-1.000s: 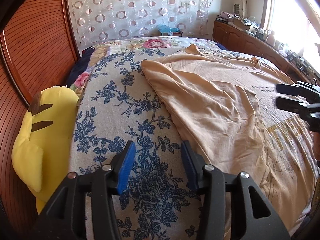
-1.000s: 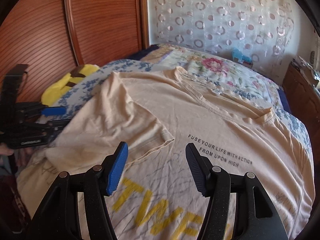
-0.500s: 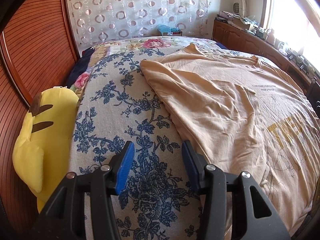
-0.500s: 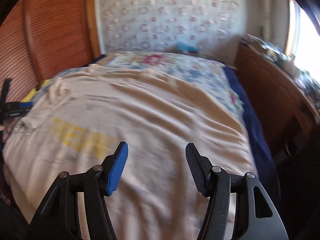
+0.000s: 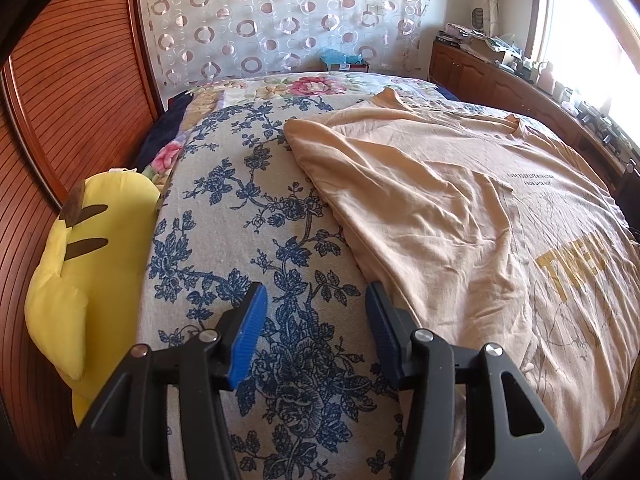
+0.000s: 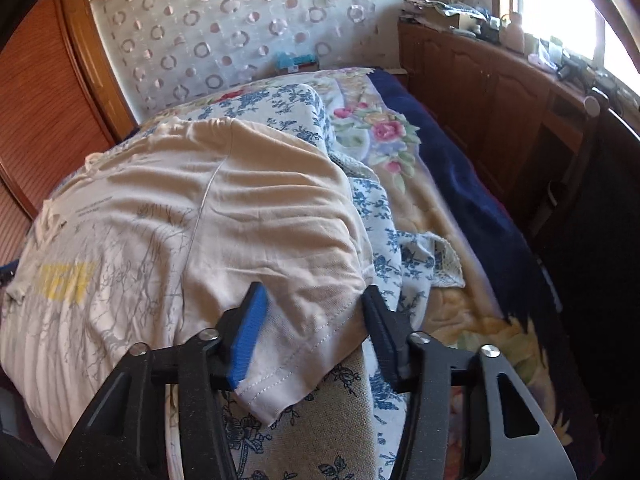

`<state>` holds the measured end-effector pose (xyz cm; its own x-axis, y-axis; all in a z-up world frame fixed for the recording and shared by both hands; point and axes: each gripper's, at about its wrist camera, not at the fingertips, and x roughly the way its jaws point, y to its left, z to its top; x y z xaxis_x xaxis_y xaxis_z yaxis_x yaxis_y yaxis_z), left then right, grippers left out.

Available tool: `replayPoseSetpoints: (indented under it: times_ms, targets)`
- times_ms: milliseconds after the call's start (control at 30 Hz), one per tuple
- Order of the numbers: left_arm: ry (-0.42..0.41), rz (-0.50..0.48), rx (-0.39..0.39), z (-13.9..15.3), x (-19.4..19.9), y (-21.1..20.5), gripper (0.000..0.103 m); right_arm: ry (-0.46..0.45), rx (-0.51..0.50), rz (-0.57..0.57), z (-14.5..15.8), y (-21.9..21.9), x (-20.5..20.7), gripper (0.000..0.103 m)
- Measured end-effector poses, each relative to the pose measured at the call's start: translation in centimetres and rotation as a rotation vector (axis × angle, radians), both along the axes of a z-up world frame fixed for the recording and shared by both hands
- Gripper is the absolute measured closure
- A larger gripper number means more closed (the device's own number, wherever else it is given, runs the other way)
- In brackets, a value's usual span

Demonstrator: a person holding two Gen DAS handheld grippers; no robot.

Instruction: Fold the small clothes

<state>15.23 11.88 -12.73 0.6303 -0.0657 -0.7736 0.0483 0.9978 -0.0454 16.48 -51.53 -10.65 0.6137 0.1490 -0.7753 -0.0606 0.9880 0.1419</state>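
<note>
Left tool (image 5: 314,334) stands with its jaws wide apart and nothing between them, above the bed cover (image 5: 248,216) with blue flowers, just beside the near left edge of the T-shirt (image 5: 460,220). At 9 o'clock from this tool a yellow plush toy (image 5: 80,264) lies between the bed cover and the wooden wall panel (image 5: 68,92). The beige T-shirt is spread on the bed from the middle to 3 o'clock in the left wrist view, with its left part folded over the body, small dark text near the chest and yellow letters (image 5: 576,264) lower. At 12 o'clock behind the bed hangs a curtain (image 5: 280,16) with ring pattern, and at 2 o'clock a wooden cabinet (image 5: 500,80) with many small things stands under the bright window. Right tool (image 6: 312,334) is also wide, and the hem of the T-shirt's (image 6: 200,220) sleeve (image 6: 296,344) lies between its blue pads (image 6: 248,336), not pressed. In this view the shirt fills the side from 9 to 12 o'clock, and at 3 o'clock a dark blue blanket (image 6: 472,184) with flowers lies beside the cabinet (image 6: 500,92).
</note>
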Motion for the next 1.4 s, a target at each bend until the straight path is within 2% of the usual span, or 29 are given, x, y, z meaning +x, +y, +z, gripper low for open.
replayPoseSetpoints:
  times_ms: [67, 133, 233, 300, 433, 567, 767, 867, 933, 967, 1000, 1067, 1100, 1200, 1267, 1400]
  targets:
    - [0.012, 0.018, -0.014, 0.2, -0.2, 0.2, 0.053, -0.004, 0.0, 0.002, 0.0, -0.3, -0.1, 0.061]
    - [-0.015, 0.021, -0.045, 0.9, -0.9, 0.2, 0.053, -0.005, 0.004, 0.002, 0.0, -0.6, 0.3, 0.068]
    - [-0.092, 0.007, -0.067, 2.8, -2.3, -0.4, 0.053, -0.021, -0.047, -0.008, 0.3, -0.3, 0.6, 0.092]
    - [-0.126, -0.001, -0.063, 4.2, -3.1, -1.2, 0.053, -0.031, -0.074, -0.002, 0.4, -0.3, 0.6, 0.099]
    - [-0.177, -0.037, -0.094, 6.1, -4.6, -3.3, 0.053, -0.069, -0.093, 0.023, 1.3, 0.4, 0.4, 0.101]
    - [-0.19, -0.067, -0.105, 6.8, -5.2, -5.5, 0.053, -0.135, -0.088, 0.062, 3.5, 2.1, 0.5, 0.102]
    - [-0.198, -0.126, -0.104, 7.2, -5.5, -8.8, 0.053, -0.236, -0.055, 0.209, 7.4, 7.8, 0.4, 0.102]
    - [-0.209, -0.149, -0.1, 7.5, -5.8, -10.1, 0.053, -0.233, -0.013, 0.302, 7.7, 11.2, 0.4, 0.101]
    - [-0.213, -0.162, -0.099, 7.6, -6.1, -10.7, 0.053, -0.216, -0.015, 0.322, 7.1, 13.0, 0.3, 0.099]
    - [-0.215, -0.166, -0.094, 7.6, -6.2, -10.9, 0.053, -0.212, -0.03, 0.314, 6.8, 13.5, 0.2, 0.091]
    - [-0.215, -0.168, -0.09, 7.5, -6.3, -11.0, 0.053, -0.211, -0.047, 0.305, 6.6, 13.7, 0.1, 0.075]
    - [-0.209, -0.174, -0.094, 7.3, -6.5, -11.3, 0.053, -0.227, -0.05, 0.288, 6.3, 13.3, -0.3, 0.059]
    - [-0.207, -0.177, -0.099, 7.3, -6.6, -11.4, 0.053, -0.234, -0.047, 0.271, 6.2, 12.7, -0.3, 0.055]
    - [-0.205, -0.184, -0.105, 7.0, -6.8, -11.9, 0.053, -0.214, -0.066, 0.2, 5.7, 10.2, -0.1, 0.054]
    - [-0.206, -0.188, -0.108, 6.9, -7.0, -12.3, 0.053, -0.161, -0.049, 0.16, 4.7, 8.3, 0.5, 0.054]
    - [-0.197, -0.198, -0.105, 6.5, -7.1, -13.0, 0.053, -0.097, -0.021, 0.144, 2.8, 6.7, 1.3, 0.054]
